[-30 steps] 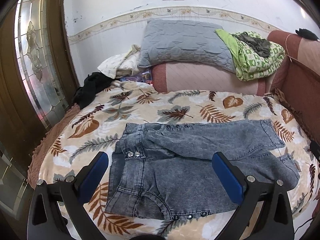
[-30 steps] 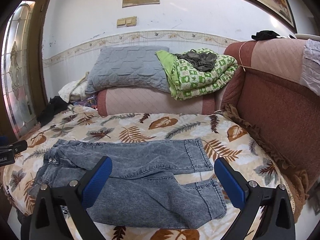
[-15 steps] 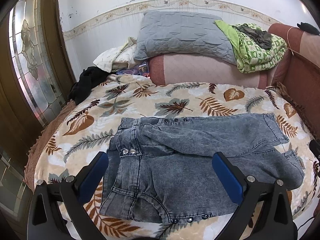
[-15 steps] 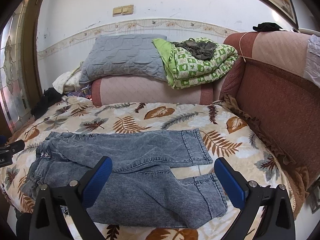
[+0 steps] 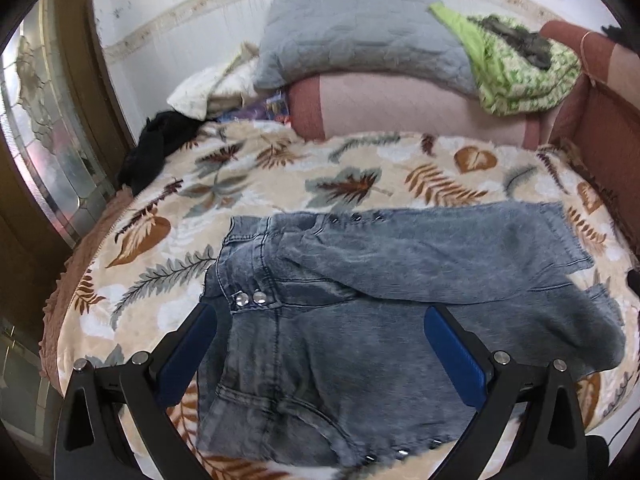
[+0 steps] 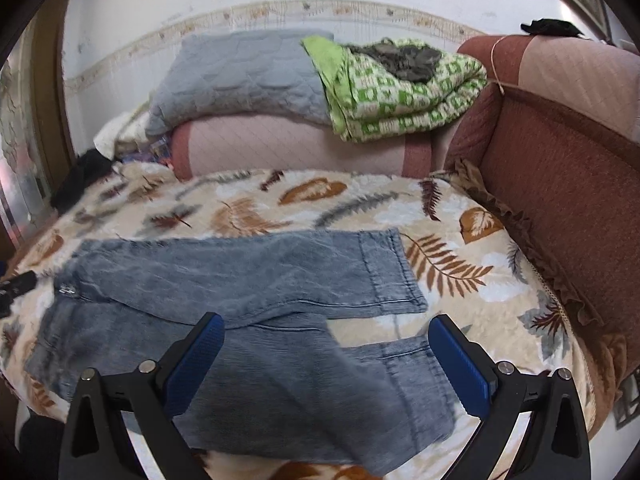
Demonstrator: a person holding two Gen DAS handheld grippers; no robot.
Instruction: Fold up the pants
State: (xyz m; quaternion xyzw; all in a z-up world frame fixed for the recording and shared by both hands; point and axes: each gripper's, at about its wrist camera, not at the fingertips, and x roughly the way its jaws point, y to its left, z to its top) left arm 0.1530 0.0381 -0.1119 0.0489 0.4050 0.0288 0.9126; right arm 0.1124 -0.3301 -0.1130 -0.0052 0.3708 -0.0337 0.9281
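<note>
On a bed spread with a leaf-print blanket [image 5: 360, 168], grey washed-denim pants [image 5: 360, 320] lie flat, waistband to the left, legs running right, the far leg overlapping the near one at a slight angle. The left tongs [image 5: 320, 356] hang released above the waist and fly; the right tongs [image 6: 326, 364] hang released above the near leg's hem. Neither touches the denim. At the far side, a grey pillow [image 6: 244, 76] and a green patterned quilt [image 6: 400, 96] rest on a pink bolster [image 6: 280, 148].
</note>
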